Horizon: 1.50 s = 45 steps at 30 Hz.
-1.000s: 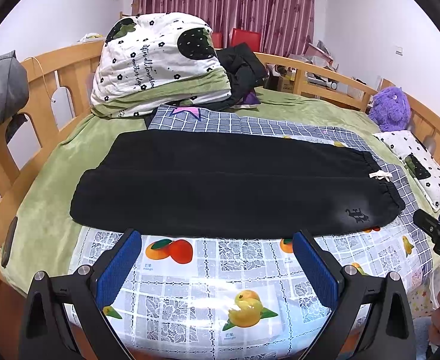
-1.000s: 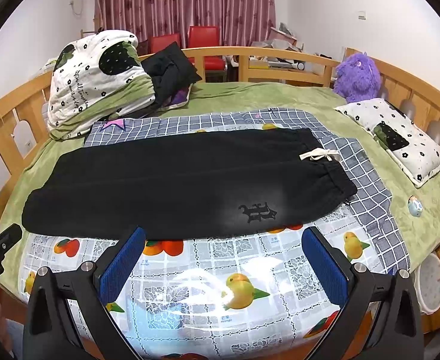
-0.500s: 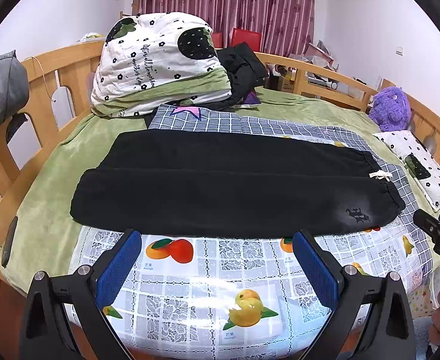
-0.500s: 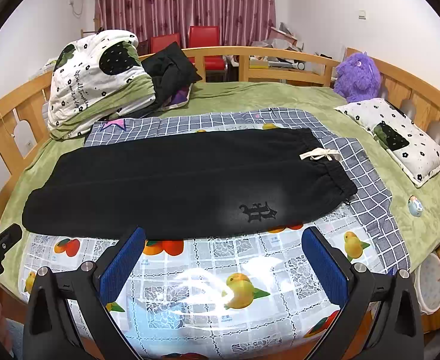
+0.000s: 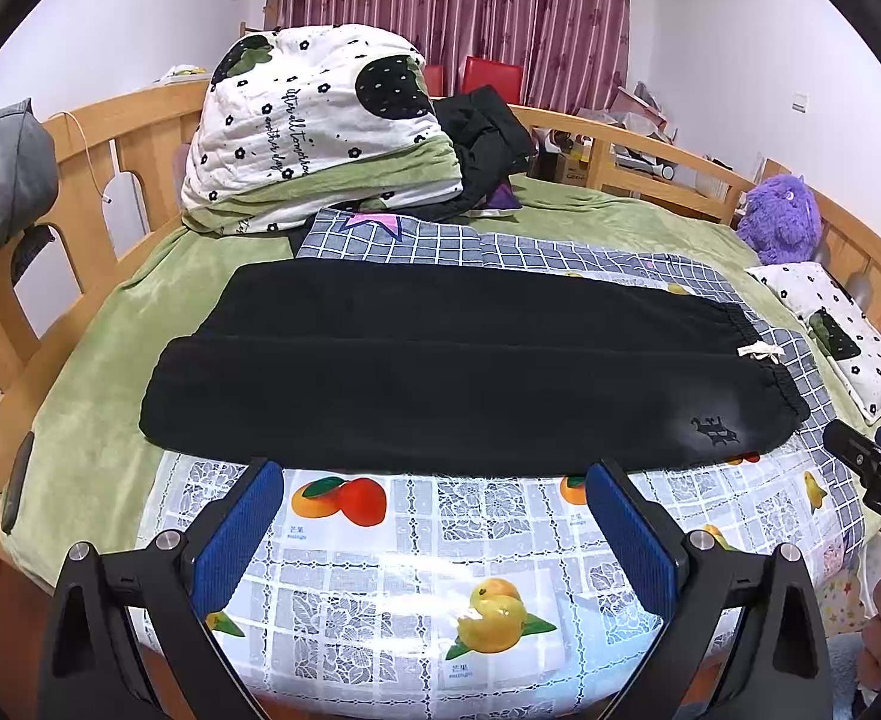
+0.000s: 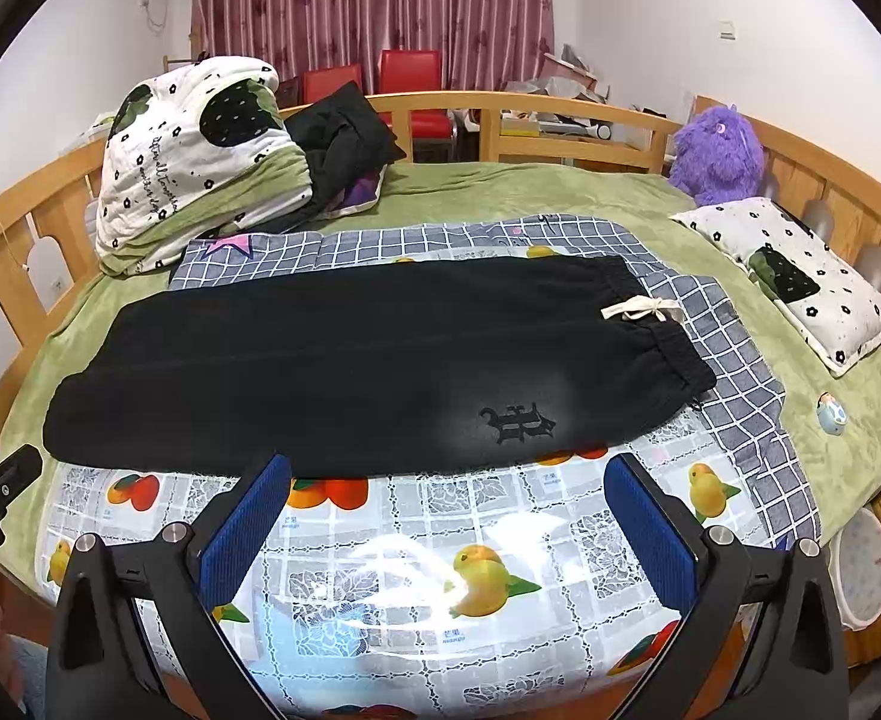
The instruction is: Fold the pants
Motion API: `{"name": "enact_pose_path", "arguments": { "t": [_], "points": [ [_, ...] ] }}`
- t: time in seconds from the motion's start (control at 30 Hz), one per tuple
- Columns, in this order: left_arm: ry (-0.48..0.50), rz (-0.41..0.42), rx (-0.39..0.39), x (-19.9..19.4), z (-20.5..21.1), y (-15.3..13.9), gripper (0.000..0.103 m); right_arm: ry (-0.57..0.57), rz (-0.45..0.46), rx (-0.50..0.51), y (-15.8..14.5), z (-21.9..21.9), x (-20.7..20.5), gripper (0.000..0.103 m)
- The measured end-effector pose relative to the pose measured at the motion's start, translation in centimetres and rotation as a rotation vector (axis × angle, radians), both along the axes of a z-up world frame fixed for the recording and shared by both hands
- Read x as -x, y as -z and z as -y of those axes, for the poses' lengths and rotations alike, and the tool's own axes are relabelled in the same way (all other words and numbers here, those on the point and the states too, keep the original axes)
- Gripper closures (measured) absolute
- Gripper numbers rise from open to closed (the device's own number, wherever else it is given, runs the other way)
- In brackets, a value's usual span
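Black pants (image 5: 440, 366) lie flat across the bed, legs side by side, cuffs to the left, waistband with a white drawstring (image 5: 761, 351) to the right. They also show in the right wrist view (image 6: 350, 360), with an embroidered logo (image 6: 518, 422) near the waist. My left gripper (image 5: 434, 516) is open and empty, hovering just in front of the pants' near edge over the fruit-print cloth. My right gripper (image 6: 446, 510) is open and empty, in front of the waist end.
A glossy fruit-print cloth (image 5: 428, 546) and a grey checked sheet (image 6: 734, 348) cover the green blanket (image 5: 98, 360). A folded quilt (image 5: 314, 120) and dark clothes (image 5: 488, 138) sit at the back left. A purple plush (image 6: 716, 153) and pillow (image 6: 800, 276) lie right. Wooden rails (image 5: 140, 138) ring the bed.
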<state>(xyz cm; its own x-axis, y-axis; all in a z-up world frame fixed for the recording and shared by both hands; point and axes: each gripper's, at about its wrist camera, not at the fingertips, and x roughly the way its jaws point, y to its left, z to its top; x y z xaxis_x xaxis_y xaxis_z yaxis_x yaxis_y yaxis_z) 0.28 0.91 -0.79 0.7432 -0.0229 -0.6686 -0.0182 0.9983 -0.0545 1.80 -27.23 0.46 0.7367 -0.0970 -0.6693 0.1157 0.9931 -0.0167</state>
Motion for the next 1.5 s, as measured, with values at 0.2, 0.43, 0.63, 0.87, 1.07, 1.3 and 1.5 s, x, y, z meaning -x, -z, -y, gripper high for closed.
{"name": "enact_pose_path", "arguments": {
  "t": [0.2,0.43,0.63,0.87,1.07,1.3,1.5],
  "points": [
    [0.0,0.0,0.0,0.0,0.0,0.0,0.001,0.0,0.0,0.0,0.0,0.0,0.0,0.001],
    [0.002,0.0,0.001,0.1,0.1,0.0,0.001,-0.008,0.004,0.013,0.1,-0.3,0.1,0.001],
    [0.001,-0.005,0.003,0.1,0.2,0.2,0.001,-0.016,0.005,0.028,-0.2,-0.6,0.1,0.001],
    [0.011,-0.016,0.022,-0.3,0.7,0.4,0.001,-0.037,0.014,0.046,-0.1,-1.1,0.0,0.001],
    [0.018,-0.044,0.034,-1.7,0.6,1.5,0.001,-0.056,0.005,0.061,0.4,-1.8,-0.9,0.001],
    [-0.011,-0.1,0.13,-4.1,-1.1,3.7,0.002,-0.068,-0.024,-0.001,1.7,-1.6,-2.8,0.001],
    [-0.05,-0.102,0.223,-6.6,-3.3,5.0,0.004,-0.09,-0.101,-0.124,3.5,-1.0,-5.9,0.016]
  ]
}}
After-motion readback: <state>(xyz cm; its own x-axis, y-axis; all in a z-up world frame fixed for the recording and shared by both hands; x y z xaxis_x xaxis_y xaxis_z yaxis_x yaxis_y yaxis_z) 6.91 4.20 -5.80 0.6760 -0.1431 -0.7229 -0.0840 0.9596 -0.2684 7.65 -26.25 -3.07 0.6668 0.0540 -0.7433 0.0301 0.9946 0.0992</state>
